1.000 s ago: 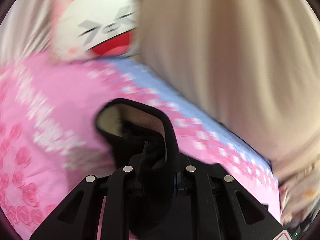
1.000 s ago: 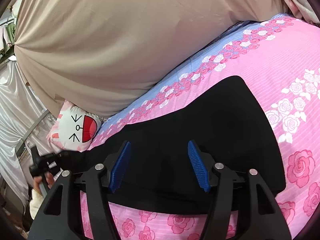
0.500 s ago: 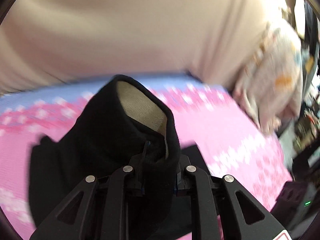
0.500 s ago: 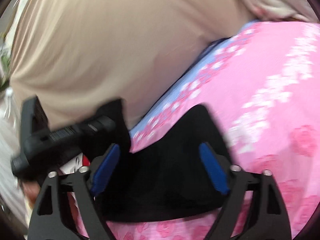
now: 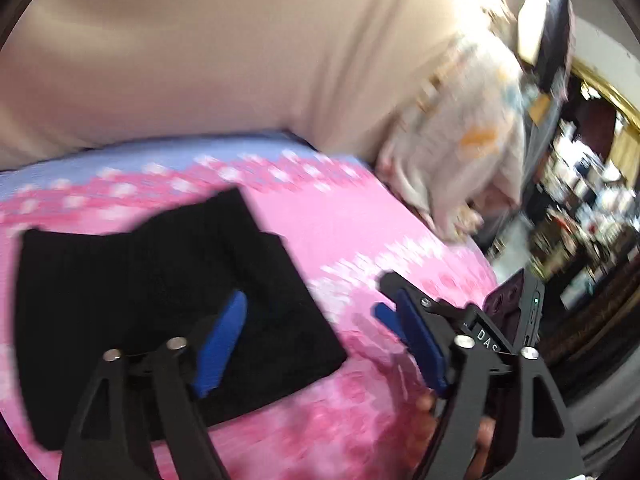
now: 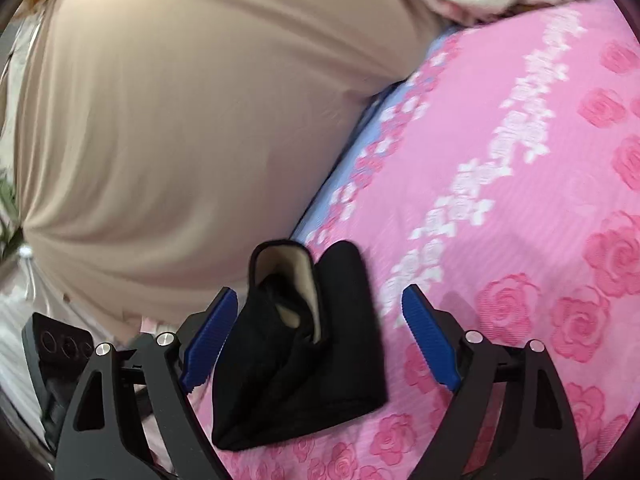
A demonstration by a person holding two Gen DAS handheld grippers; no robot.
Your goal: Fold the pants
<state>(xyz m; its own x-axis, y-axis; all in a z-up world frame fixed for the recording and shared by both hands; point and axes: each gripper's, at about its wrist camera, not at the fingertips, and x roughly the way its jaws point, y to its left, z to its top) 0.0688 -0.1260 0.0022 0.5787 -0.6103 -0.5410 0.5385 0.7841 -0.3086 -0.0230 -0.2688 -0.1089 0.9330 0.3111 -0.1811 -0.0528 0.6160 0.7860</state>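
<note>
The left gripper (image 5: 306,320) has just been opening: its ribbed blue pads (image 5: 220,340) now stand wide apart with no cloth pinched between them, only black fabric and bedsheet showing behind the gap. The right gripper (image 6: 320,312) is likewise released, its jaws spread wide; the raised end of the black pants (image 6: 296,344) sits in the gap between the blue pads without either pad pressing on it, as far as the blurred view shows. That end stands up in a soft hump, its opening showing a pale beige fleecy lining (image 6: 296,268) inside the dark knit. In the left wrist view the pants (image 5: 160,300) lie flat as a rough black rectangle, layers stacked with a stepped far edge. They rest on a pink bedsheet (image 6: 520,200) printed with darker pink roses and bands of white flowers, edged by a pale blue strip along the far side. Beyond it bulges a smooth, taut beige cushion (image 6: 180,120). A crumpled pale patterned cloth (image 5: 460,152) hangs at the bed's far corner.
</note>
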